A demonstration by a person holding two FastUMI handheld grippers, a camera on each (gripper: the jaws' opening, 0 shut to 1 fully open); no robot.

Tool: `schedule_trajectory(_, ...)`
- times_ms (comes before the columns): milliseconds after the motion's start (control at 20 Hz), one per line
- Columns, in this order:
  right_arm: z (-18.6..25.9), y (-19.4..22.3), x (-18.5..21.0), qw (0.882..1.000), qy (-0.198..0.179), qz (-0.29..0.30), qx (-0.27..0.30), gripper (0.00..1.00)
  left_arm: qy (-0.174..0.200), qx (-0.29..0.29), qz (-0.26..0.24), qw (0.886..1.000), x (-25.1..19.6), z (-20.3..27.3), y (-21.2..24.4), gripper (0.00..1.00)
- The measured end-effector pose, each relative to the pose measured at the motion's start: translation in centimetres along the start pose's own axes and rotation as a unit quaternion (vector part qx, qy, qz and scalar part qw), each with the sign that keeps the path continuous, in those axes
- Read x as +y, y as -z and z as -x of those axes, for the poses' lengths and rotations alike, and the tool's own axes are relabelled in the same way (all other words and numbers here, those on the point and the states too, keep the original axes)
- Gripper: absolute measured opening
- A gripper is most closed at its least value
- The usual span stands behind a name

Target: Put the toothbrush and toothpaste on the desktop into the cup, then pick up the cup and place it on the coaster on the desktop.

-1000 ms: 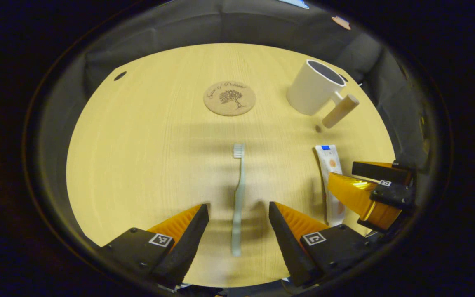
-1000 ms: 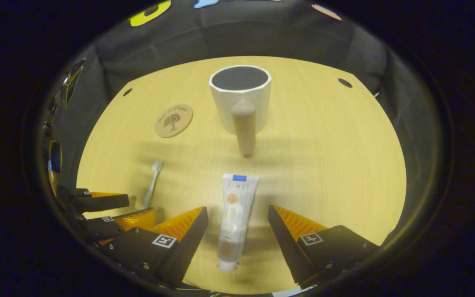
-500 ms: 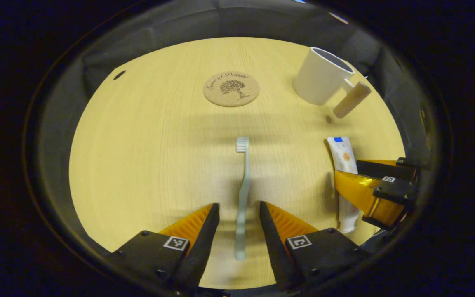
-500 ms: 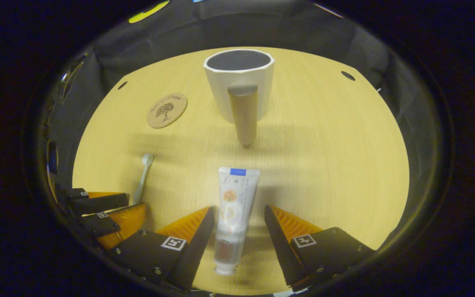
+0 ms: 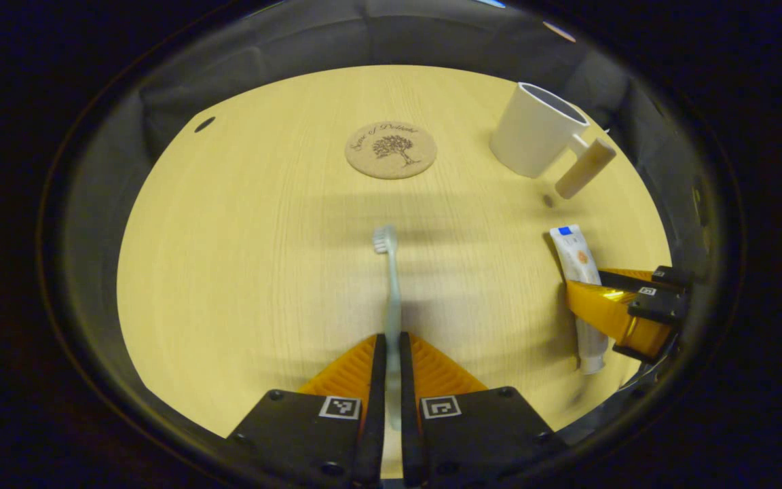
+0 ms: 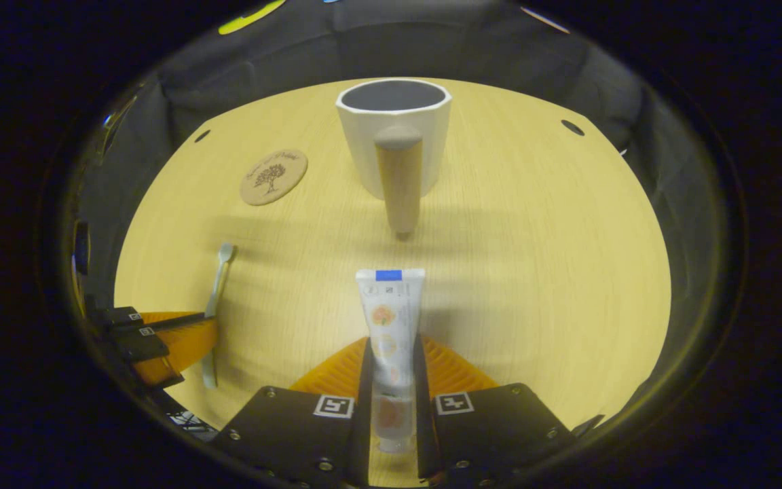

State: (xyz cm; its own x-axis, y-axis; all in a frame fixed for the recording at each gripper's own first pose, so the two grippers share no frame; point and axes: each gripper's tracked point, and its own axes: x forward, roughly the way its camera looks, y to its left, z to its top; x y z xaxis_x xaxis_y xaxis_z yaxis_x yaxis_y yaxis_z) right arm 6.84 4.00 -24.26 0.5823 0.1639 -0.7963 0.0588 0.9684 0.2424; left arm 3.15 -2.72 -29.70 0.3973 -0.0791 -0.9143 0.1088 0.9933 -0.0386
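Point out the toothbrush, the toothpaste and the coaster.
toothbrush (image 5: 391,292), left gripper view, on the handle ahead of the fingers.
toothpaste (image 6: 389,319), right gripper view, on the middle of the tube.
coaster (image 5: 391,150), left gripper view, on its centre, at the tree print.

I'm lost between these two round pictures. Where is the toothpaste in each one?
Left gripper view: the toothpaste lies at the right edge, held by the right gripper.
Right gripper view: the toothpaste is at bottom centre, between that gripper's own jaws.
Shared landmark: the cup, just beyond the tube.
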Motion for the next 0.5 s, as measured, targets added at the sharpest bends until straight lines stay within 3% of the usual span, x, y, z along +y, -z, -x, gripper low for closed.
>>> schedule_trajectory(150,0.2,-0.2,0.4,1.000,-0.018,-0.004,-0.019,0.21,0.009,-0.013,-0.007,1.000,0.0,0.1,0.0,0.13)
schedule_trajectory(250,0.4,0.1,0.8,0.999,-0.034,-0.007,-0.021,0.21,0.016,-0.024,0.003,1.000,0.0,0.0,-0.4,0.12)
schedule_trajectory(300,0.6,0.2,1.0,0.999,-0.044,-0.011,-0.026,0.21,0.019,-0.029,0.011,0.999,0.0,0.0,-0.6,0.07)
schedule_trajectory(500,2.3,-0.5,1.7,0.995,-0.070,-0.017,-0.068,0.21,0.045,-0.071,0.047,0.995,0.2,1.2,-0.8,0.09)
